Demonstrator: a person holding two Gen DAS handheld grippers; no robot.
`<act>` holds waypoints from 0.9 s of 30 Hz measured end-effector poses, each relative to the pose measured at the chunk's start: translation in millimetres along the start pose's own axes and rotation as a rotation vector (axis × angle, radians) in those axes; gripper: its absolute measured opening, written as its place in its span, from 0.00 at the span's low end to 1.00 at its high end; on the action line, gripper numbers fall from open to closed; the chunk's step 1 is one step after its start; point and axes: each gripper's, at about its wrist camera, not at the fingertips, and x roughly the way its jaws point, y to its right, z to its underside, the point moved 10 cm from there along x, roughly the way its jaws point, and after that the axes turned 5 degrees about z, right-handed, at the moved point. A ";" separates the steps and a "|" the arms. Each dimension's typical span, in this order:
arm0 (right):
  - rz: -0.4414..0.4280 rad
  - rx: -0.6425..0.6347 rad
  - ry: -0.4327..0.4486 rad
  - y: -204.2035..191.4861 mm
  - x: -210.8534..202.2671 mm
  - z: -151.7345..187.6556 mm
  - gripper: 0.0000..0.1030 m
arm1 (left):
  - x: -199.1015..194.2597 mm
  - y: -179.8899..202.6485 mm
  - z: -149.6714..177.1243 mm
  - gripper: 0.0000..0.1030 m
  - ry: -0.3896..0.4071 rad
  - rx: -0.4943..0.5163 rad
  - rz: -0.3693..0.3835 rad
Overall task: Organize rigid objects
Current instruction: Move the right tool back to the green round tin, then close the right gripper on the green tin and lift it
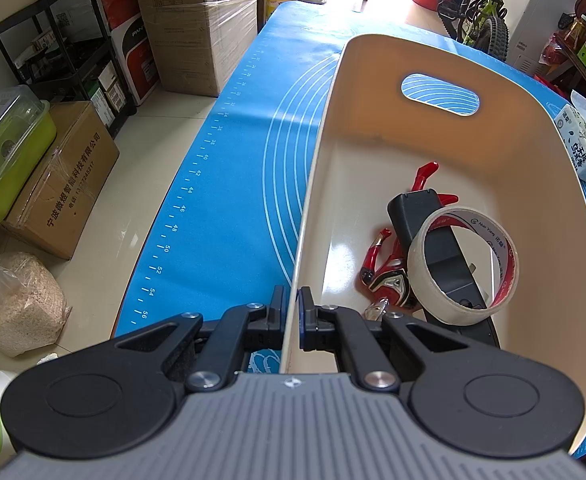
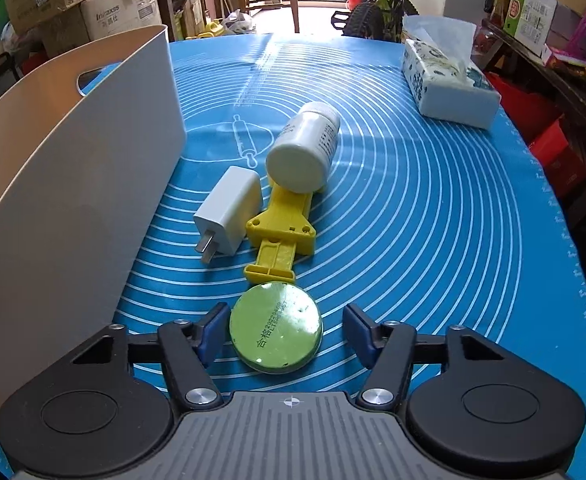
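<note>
A glossy green disc is framed between the parted fingers of the right tool, angled down at the blue ringed mat; neither pad is seen pressing it. Beyond lie a yellow plastic piece, a white charger and a white bottle. The cream bin's rim is pinched by the clenched left tool, with 1 tape roll inside.

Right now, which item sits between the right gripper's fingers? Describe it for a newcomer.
On the blue mat, right of the cream bin, a line of objects runs toward the right gripper. Nearest is a flat green disc, the only round, printed, shiny one.
</note>
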 end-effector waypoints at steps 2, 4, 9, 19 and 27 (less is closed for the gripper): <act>0.002 -0.008 0.007 -1.7 -0.5 0.4 0.60 | 0.0 0.0 0.0 0.07 0.000 0.000 0.000; 0.012 -0.027 0.014 -4.1 -1.1 1.1 0.59 | -0.1 -0.2 0.1 0.07 0.000 0.000 0.000; 0.017 -0.037 0.024 -3.6 -2.8 1.4 0.53 | 0.0 0.1 0.0 0.07 0.000 0.000 0.000; 0.017 -0.019 0.102 -3.0 -28.3 -12.3 0.53 | 0.0 0.1 0.0 0.07 0.000 0.000 -0.001; -0.010 -0.026 0.246 -15.2 -75.3 -55.3 0.53 | -0.3 -1.3 0.1 0.07 0.000 -0.003 0.000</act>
